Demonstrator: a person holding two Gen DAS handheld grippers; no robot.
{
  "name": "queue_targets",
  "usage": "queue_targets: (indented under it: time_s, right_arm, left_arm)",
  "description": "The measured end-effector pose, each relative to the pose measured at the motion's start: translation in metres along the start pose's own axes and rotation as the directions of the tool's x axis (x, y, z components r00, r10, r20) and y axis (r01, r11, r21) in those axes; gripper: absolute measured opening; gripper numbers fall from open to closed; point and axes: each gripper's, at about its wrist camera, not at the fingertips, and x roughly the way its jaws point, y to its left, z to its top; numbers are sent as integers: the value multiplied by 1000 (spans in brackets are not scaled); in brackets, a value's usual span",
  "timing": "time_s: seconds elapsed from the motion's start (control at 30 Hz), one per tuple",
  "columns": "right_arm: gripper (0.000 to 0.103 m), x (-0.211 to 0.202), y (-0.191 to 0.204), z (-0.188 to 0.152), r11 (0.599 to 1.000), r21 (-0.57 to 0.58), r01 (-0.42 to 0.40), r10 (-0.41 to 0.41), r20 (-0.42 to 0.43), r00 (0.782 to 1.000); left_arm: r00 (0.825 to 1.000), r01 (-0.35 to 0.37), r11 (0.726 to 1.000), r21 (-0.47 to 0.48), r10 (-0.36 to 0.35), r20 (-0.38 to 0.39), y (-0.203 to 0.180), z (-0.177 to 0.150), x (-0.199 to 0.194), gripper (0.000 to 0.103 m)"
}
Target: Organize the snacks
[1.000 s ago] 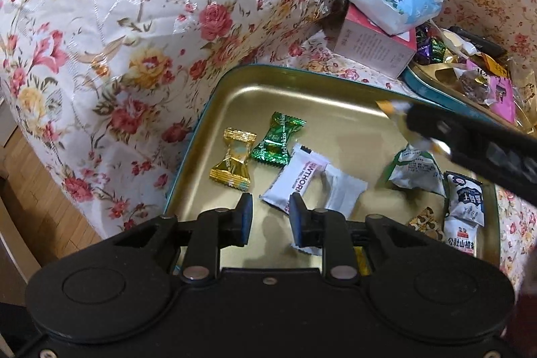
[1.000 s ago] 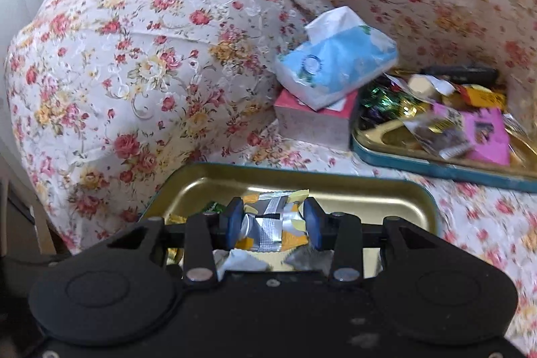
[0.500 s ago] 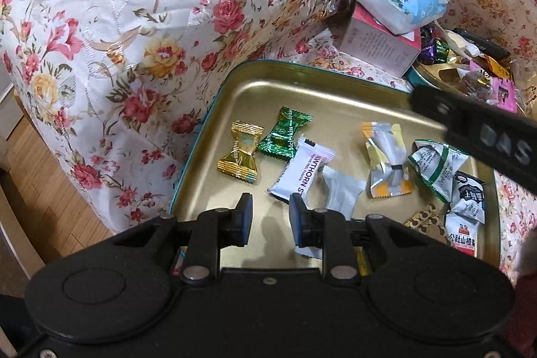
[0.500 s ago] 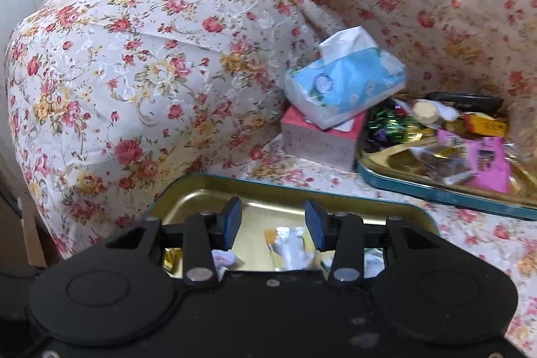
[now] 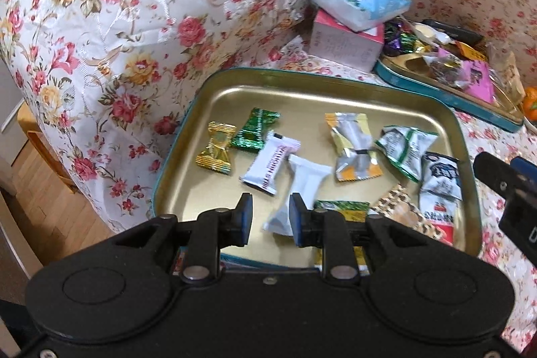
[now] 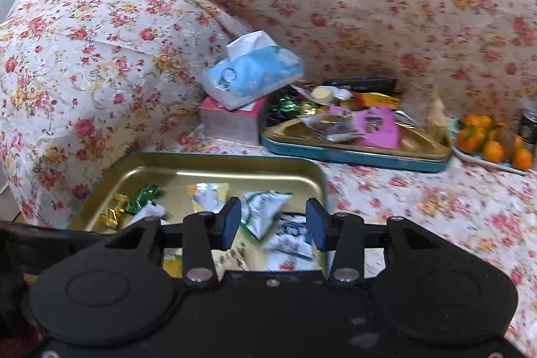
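Note:
A gold tray (image 5: pixel 302 96) with a teal rim lies on the floral sofa and holds several wrapped snacks: a gold candy (image 5: pixel 215 147), a green candy (image 5: pixel 255 130), a white bar (image 5: pixel 270 161), a silver-yellow packet (image 5: pixel 354 145) and a green-white packet (image 5: pixel 404 146). My left gripper (image 5: pixel 268 218) hovers open and empty over the tray's near edge. My right gripper (image 6: pixel 272 223) is open and empty above the tray's near right part (image 6: pixel 208 163). The right gripper's body shows at the right edge of the left wrist view (image 5: pixel 503 180).
A second teal tray (image 6: pixel 355 153) piled with snacks sits behind on the right. A blue tissue pack (image 6: pixel 251 72) lies on a pink box (image 6: pixel 231 123) beside it. Oranges (image 6: pixel 490 143) lie on a plate far right. Sofa arm at left, wooden floor (image 5: pixel 43 200) below.
My right gripper opened and let the silver-yellow packet drop into the gold tray, then drew back to the right. My left gripper has barely moved.

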Motion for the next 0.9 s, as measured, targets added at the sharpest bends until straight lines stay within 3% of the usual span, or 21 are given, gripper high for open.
queue_targets:
  time_s: [0.27,0.9]
  right_arm:
    - [46,-20,-7,-12,1000,15,16,-17,21,1000]
    - [46,-18,-4,-15,1000,14,8,-8,0,1000]
  left_arm:
    - [1000,14,1000,18,-14,0,-12,-5,-8,34]
    - [1000,0,1000,15,0,-5,-11,-8,-9,34]
